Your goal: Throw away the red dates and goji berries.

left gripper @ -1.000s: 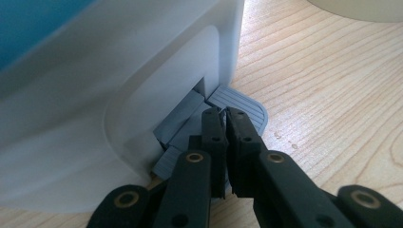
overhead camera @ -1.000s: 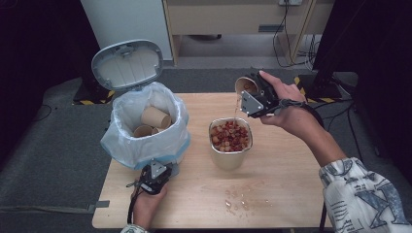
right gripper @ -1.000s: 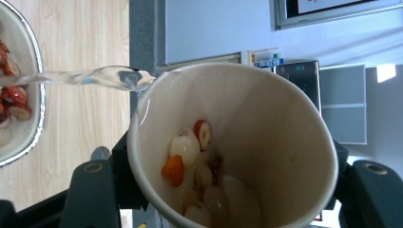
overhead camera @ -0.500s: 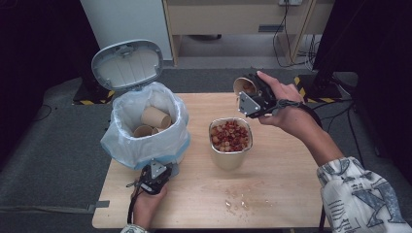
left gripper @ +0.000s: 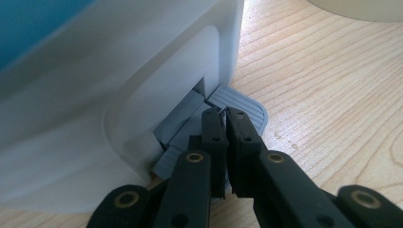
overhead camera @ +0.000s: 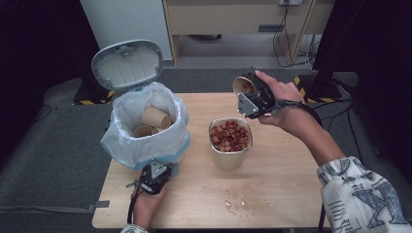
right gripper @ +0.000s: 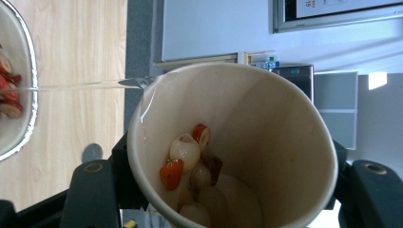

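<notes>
Our right tool (overhead camera: pixel 248 92) pinches a tilted paper cup (right gripper: pixel 233 142) above the counter's (overhead camera: pixel 291 194) far edge; our left tool (left gripper: pixel 223 116), pressed together, rests on the bin's pedal (left gripper: pixel 240 102).

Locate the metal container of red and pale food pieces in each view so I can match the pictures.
High view: metal container stands mid-table, right of the lined bin, below the tilted paper cup.
Right gripper view: a slice of its rim and contents at the left edge; a thin stream from the paper cup runs toward it.
Left gripper view: I cannot place it here.
Shared landmark: the wooden table.
</notes>
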